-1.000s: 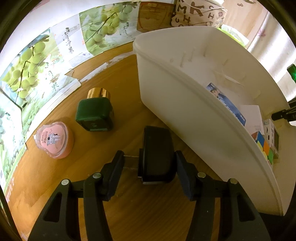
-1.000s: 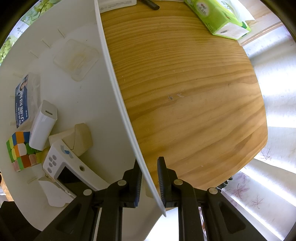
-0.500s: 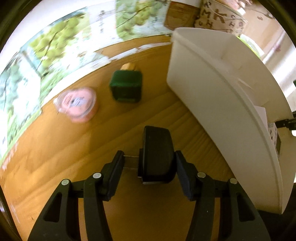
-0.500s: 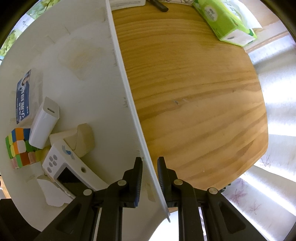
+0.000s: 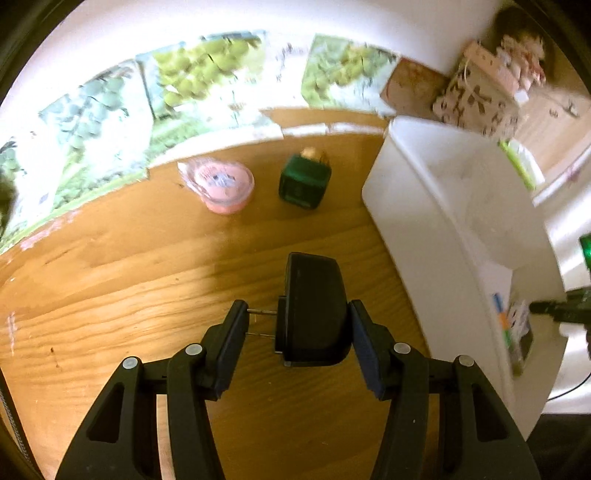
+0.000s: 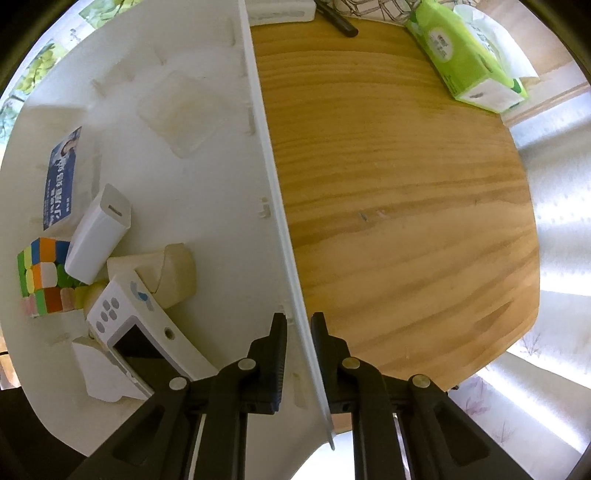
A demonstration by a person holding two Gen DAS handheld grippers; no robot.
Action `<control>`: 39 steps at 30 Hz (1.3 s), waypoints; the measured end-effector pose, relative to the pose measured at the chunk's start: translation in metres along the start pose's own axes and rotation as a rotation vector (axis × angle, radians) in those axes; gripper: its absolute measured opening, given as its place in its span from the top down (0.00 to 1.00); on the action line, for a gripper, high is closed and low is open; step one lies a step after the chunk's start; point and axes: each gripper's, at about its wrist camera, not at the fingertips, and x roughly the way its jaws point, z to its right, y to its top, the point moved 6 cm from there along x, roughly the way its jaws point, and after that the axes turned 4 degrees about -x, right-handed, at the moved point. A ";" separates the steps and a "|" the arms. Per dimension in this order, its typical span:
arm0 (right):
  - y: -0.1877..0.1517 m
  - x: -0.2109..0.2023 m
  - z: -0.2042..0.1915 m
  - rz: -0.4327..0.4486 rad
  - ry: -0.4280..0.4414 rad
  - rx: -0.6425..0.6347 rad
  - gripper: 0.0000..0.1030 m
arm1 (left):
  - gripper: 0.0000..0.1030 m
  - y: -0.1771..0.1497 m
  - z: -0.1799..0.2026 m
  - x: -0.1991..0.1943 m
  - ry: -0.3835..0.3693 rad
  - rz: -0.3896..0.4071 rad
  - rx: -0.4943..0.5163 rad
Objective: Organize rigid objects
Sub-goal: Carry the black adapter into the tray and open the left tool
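My left gripper (image 5: 297, 306) is shut on a black plug adapter (image 5: 314, 306), held above the wooden table; its two metal prongs (image 5: 262, 314) point at the left finger. The white bin (image 5: 424, 229) stands to its right. A pink round box (image 5: 225, 184) and a green box with a gold cap (image 5: 304, 182) lie on the table beyond. My right gripper (image 6: 297, 317) points down astride the bin's side wall (image 6: 273, 177), its jaws closing on the thin rim. In the bin lie a colour cube (image 6: 40, 273), a white charger (image 6: 98, 232) and a white device with a screen (image 6: 140, 328).
A beige block (image 6: 173, 273), a blue card (image 6: 61, 177) and a clear pad (image 6: 181, 114) also lie in the bin. A green tissue pack (image 6: 469, 55) and a black pen (image 6: 338, 22) sit at the table's far side. Grape-print boxes (image 5: 207, 70) line the wall.
My left gripper rose and rolled with the adapter, so the pink and green boxes slid up and right in its view. The right jaws narrowed on the bin wall.
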 end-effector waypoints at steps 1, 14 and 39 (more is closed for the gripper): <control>-0.001 0.000 0.000 0.005 0.002 -0.008 0.88 | 0.43 0.002 0.002 -0.005 0.000 0.015 -0.006; -0.009 -0.009 -0.004 0.061 0.050 -0.100 0.89 | 0.43 0.008 0.032 -0.055 0.061 0.131 -0.004; -0.021 -0.029 -0.016 0.119 0.143 -0.293 0.92 | 0.43 -0.006 0.149 -0.088 0.090 0.158 0.092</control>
